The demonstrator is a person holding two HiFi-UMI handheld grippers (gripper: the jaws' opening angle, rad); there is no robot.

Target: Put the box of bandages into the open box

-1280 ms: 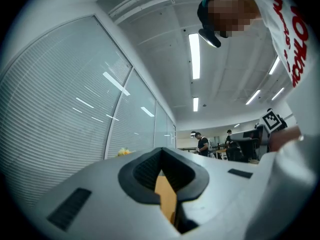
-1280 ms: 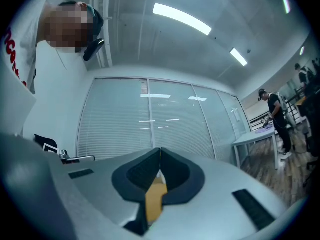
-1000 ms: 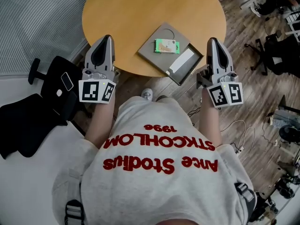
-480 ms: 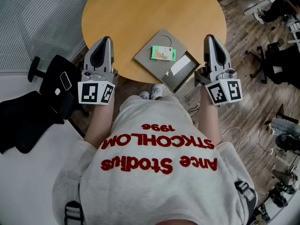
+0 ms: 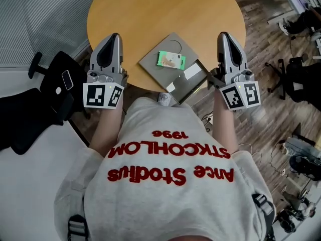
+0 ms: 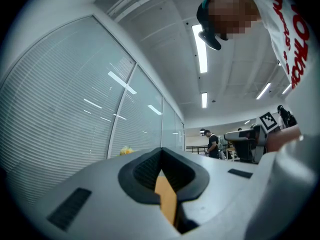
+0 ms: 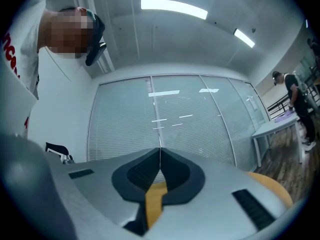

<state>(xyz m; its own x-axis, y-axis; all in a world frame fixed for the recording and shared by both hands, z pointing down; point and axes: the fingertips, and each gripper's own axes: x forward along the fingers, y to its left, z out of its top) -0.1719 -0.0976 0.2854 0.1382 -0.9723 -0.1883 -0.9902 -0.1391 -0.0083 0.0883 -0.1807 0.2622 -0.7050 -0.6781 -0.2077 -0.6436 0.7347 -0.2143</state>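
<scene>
The green box of bandages (image 5: 171, 59) lies flat on the left part of the open grey-brown box (image 5: 150, 60), which sits at the round wooden table's (image 5: 150, 9) near edge. A white strip (image 5: 191, 71) shows in the open box's right part. My left gripper (image 5: 115, 36) hovers at the table's near-left edge, left of the open box, and is shut on nothing. My right gripper (image 5: 222, 35) hangs off the table's right edge, right of the open box, also shut and empty. In the left gripper view the left gripper (image 6: 161, 149) points upward at the room; so does the right gripper (image 7: 160, 148) in the right gripper view.
A black office chair (image 5: 47, 97) stands on the floor at the left. More dark chairs (image 5: 303, 72) and cables (image 5: 261, 154) lie on the wood floor at the right. Glass walls with blinds (image 7: 165, 119) surround the room. A person (image 6: 212, 144) stands far off.
Both grippers stay shut at either side of the open box. The table, the open box and the bandage box have drifted slightly left in the head view, and the chairs at right slid down.
</scene>
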